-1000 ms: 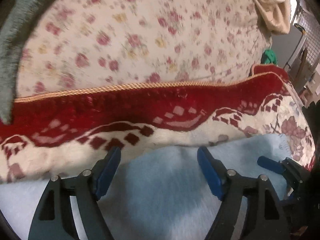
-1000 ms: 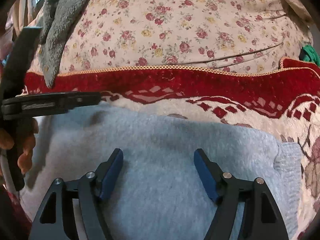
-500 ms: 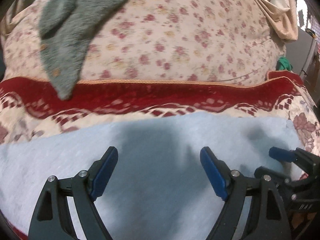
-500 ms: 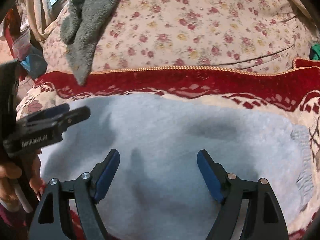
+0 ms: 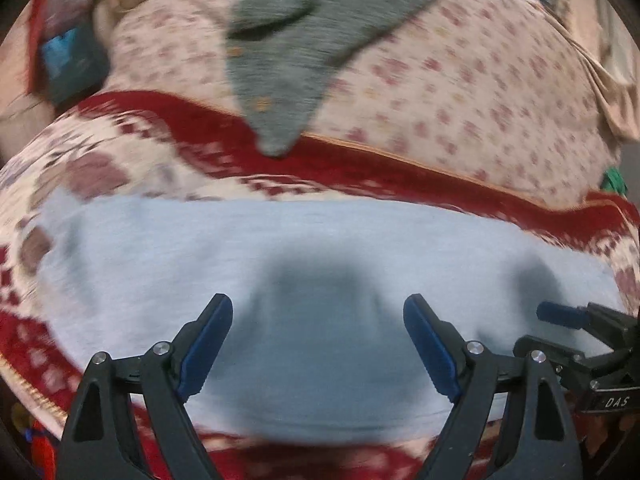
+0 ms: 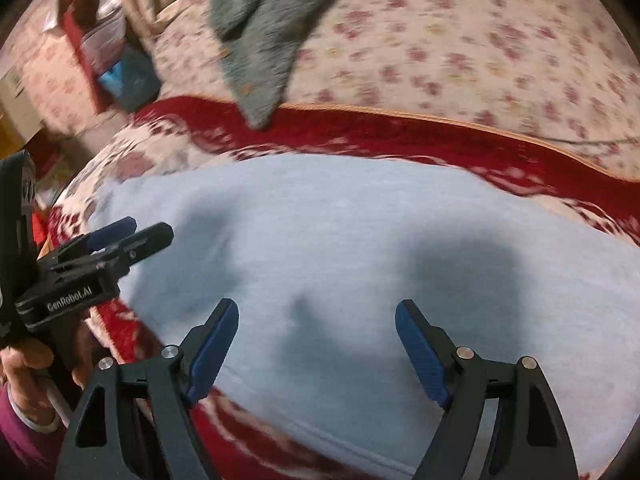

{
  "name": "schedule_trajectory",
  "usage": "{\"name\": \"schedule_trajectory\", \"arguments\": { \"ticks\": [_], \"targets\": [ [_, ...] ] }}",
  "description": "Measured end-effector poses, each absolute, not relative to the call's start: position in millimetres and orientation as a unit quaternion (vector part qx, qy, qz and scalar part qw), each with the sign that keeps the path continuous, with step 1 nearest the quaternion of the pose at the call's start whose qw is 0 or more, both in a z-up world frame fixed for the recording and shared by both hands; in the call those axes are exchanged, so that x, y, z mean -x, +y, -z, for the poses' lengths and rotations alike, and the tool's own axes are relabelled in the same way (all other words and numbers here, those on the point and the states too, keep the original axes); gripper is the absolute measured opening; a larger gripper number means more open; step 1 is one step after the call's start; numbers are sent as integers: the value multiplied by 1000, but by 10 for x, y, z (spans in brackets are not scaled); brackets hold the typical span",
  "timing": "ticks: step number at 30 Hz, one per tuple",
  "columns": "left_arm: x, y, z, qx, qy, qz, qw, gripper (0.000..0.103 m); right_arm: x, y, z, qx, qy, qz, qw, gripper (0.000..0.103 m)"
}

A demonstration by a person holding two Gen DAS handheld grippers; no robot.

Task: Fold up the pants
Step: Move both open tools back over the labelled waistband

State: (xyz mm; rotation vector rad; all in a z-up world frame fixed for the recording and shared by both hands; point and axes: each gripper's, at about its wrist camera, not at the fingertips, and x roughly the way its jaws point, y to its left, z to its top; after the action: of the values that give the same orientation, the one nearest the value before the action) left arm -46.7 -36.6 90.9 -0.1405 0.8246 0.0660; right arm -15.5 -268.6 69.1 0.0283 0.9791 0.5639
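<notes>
The left tool (image 5: pixel 318 334) tilts down over the pale blue pants (image 5: pixel 312 256), its jaws spreading wider with only cloth lying below them, nothing gripped; a hand (image 6: pixel 24 364) in a purple sleeve (image 6: pixel 18 432) holds it at the left edge of the right view. Beside it the right tool (image 6: pixel 316 338) hangs at a like tilt, jaws apart and empty. The pants lie flat on a red-and-cream blanket (image 5: pixel 360 168) over a floral bed (image 6: pixel 460 52), with a grey cloth (image 5: pixel 288 60) behind them.

Grey cloth (image 5: pixel 288 52) motion-blurred, cut off by top edge.
</notes>
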Motion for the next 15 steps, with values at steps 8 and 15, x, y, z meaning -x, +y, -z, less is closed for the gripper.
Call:
{"name": "schedule_trajectory", "arguments": {
  "ticks": [8,15],
  "targets": [
    [856,686,-939,150,380,-127,904,90,216,-1942,-733,25,462,-326,824,88],
    [1144,1298,-768,250,356,-136,890,95,252,-1447,-687,53,468,-357,807,89]
  ]
}}
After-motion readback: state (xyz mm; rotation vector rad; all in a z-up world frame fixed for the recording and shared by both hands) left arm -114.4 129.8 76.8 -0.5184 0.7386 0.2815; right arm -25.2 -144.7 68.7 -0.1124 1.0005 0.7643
